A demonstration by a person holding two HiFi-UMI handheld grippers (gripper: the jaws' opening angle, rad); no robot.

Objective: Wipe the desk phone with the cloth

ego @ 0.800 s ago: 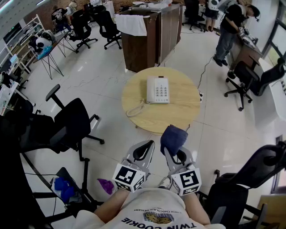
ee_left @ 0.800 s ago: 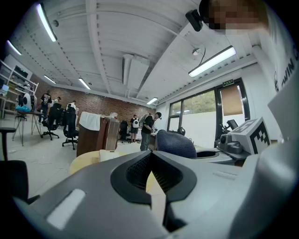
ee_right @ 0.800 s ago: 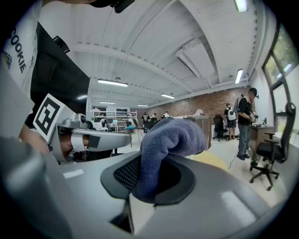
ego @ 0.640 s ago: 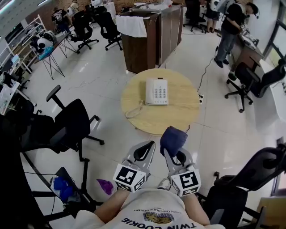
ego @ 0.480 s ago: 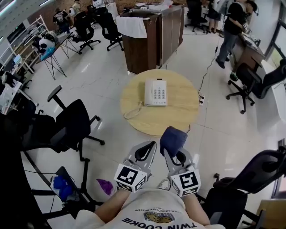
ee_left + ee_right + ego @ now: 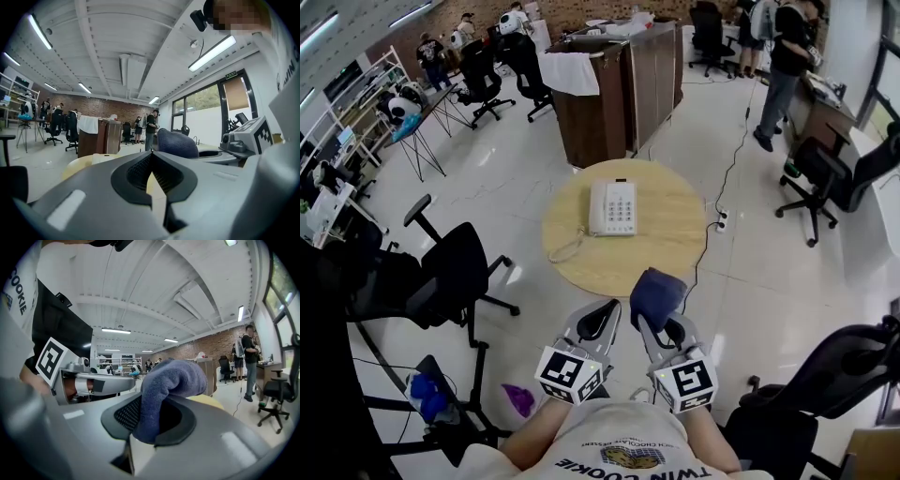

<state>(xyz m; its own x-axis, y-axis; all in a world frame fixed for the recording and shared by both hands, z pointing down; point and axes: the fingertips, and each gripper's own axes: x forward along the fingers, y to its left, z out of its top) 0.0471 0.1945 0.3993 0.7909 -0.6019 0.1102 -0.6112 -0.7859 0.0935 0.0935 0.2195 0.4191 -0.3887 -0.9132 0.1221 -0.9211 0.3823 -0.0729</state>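
Observation:
A white desk phone (image 6: 611, 207) lies on a round wooden table (image 6: 661, 253) in the head view, its coiled cord trailing off to the left. My right gripper (image 6: 654, 316) is shut on a dark blue cloth (image 6: 654, 295) and sits just short of the table's near edge. The cloth (image 6: 164, 387) bulges up out of the jaws in the right gripper view. My left gripper (image 6: 600, 317) is beside it, shut and holding nothing; its jaws (image 6: 151, 165) meet at the tips. Both grippers are well short of the phone.
A black office chair (image 6: 455, 267) stands left of the table, another (image 6: 825, 370) at the lower right. A brown cabinet (image 6: 614, 89) draped with a white cloth stands behind the table. A cable (image 6: 727, 187) runs across the floor to the right. People stand at desks far off.
The view has shifted: the table and phone now sit a little lower and further left in the head view. Both grippers keep their pose, the cloth still held.

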